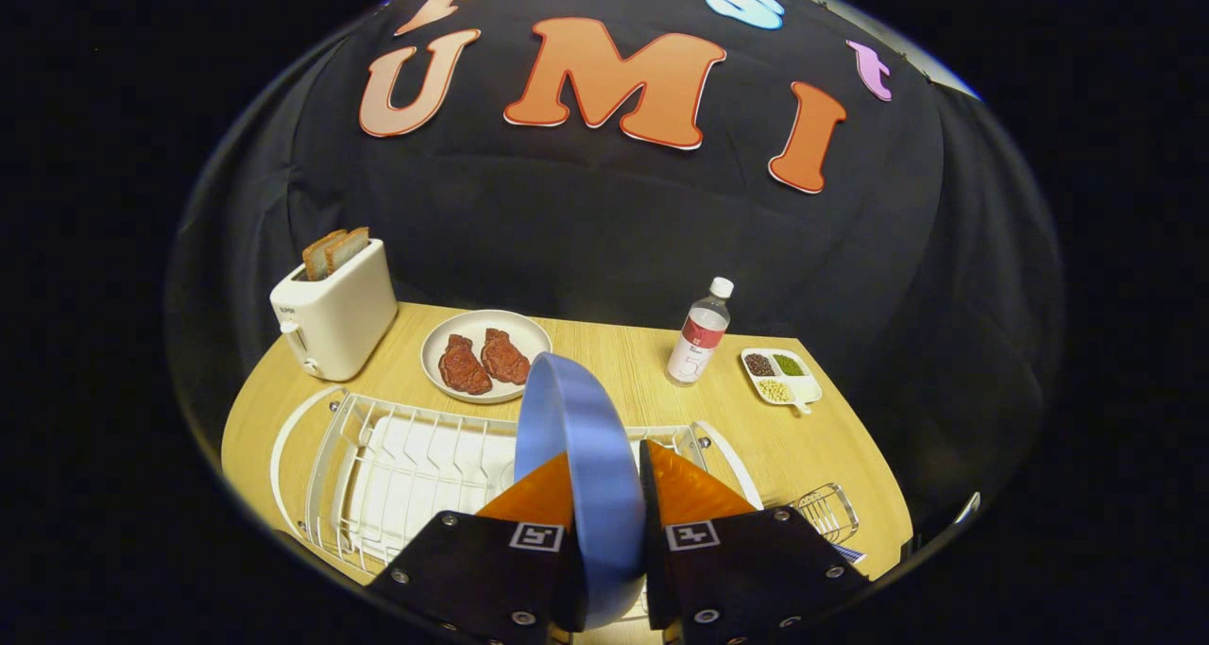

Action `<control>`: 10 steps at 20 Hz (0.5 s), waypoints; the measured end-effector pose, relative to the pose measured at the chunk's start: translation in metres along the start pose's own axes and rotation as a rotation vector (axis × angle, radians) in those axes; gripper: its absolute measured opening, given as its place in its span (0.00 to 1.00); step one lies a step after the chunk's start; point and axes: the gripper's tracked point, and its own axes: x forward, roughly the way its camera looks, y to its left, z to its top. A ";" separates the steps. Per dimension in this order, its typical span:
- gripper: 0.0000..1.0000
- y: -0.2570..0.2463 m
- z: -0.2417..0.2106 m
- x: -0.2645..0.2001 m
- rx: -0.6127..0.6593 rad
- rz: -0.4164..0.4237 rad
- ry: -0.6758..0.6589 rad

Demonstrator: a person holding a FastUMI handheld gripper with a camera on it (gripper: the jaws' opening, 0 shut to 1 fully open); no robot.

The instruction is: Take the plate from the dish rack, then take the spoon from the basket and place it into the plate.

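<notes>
The gripper (604, 494) is clamped on the round blue plate (578, 437), held on edge above the white wire dish rack (397, 466); the small wire basket (824, 511) stands at four o'clock.

Evenly lit, sharp view; strong fisheye bending at edges, soft shadows.

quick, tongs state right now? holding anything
Tongs: closed on the blue plate, one finger on each face, holding it on edge above the dish rack.
</notes>
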 end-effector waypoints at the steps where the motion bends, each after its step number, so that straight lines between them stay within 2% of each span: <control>1: 0.25 -0.001 0.001 -0.005 0.021 0.006 -0.001; 6: 0.25 -0.014 0.001 -0.051 0.061 0.022 -0.025; 10: 0.25 -0.026 -0.022 -0.095 0.109 0.033 -0.018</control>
